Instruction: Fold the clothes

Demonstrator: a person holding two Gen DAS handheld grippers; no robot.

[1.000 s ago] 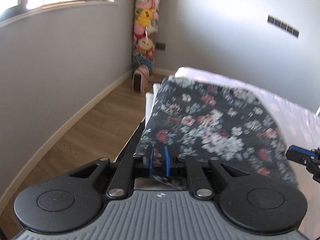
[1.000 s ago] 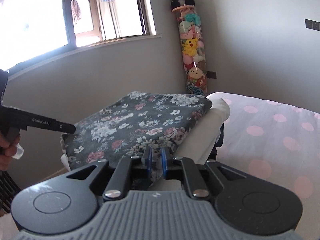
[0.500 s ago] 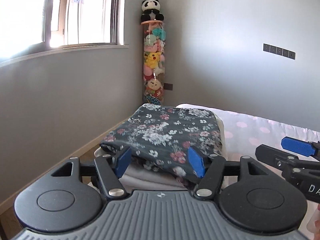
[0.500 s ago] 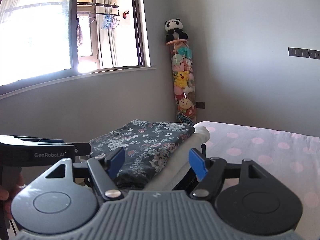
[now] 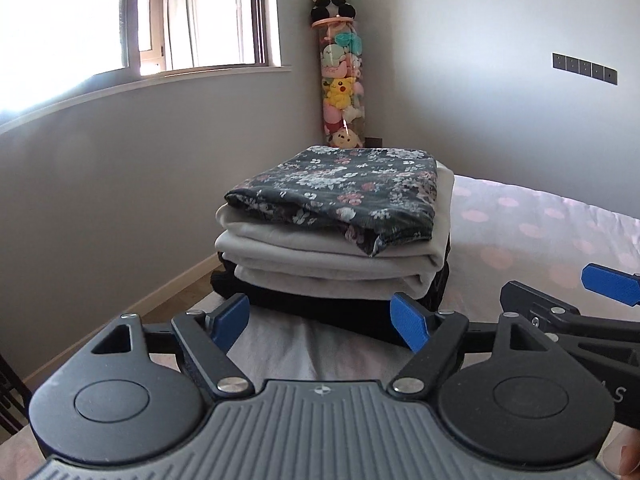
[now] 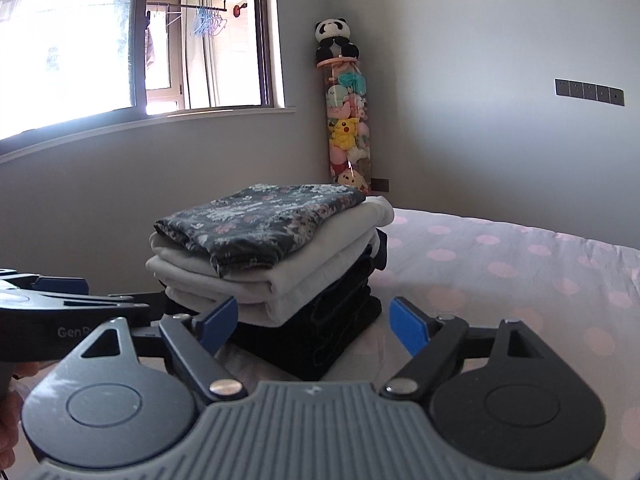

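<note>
I have both tools spread wide and holding nothing. My left tool [image 5: 322, 322] sits low over the bed [image 5: 540, 232], its blue pads either side of the foot of the stack [image 5: 332, 248]; my right tool [image 6: 316, 322] frames the same stack from the other corner.

The floral piece [image 5: 348, 192] lies folded on top. Under it are grey-white folds [image 5: 320, 256], and at the bottom a black garment [image 6: 336, 332]. The stack sits at the bed's corner, close to the wall, which I judge keeps the rest of the spotted sheet free for folding. The floral piece is squared to the layers below but smaller than them, and its near corner droops a little over the grey edge, so I'd call it stable.

With neither tool touching cloth, I read this item as finished. No other garment shows in either view.

Readable writing is scant: "GenR", cut off, on my left tool's arm seen from the right wrist, and an "S" on my right tool's arm seen from the left wrist. The garments show no labels.
</note>
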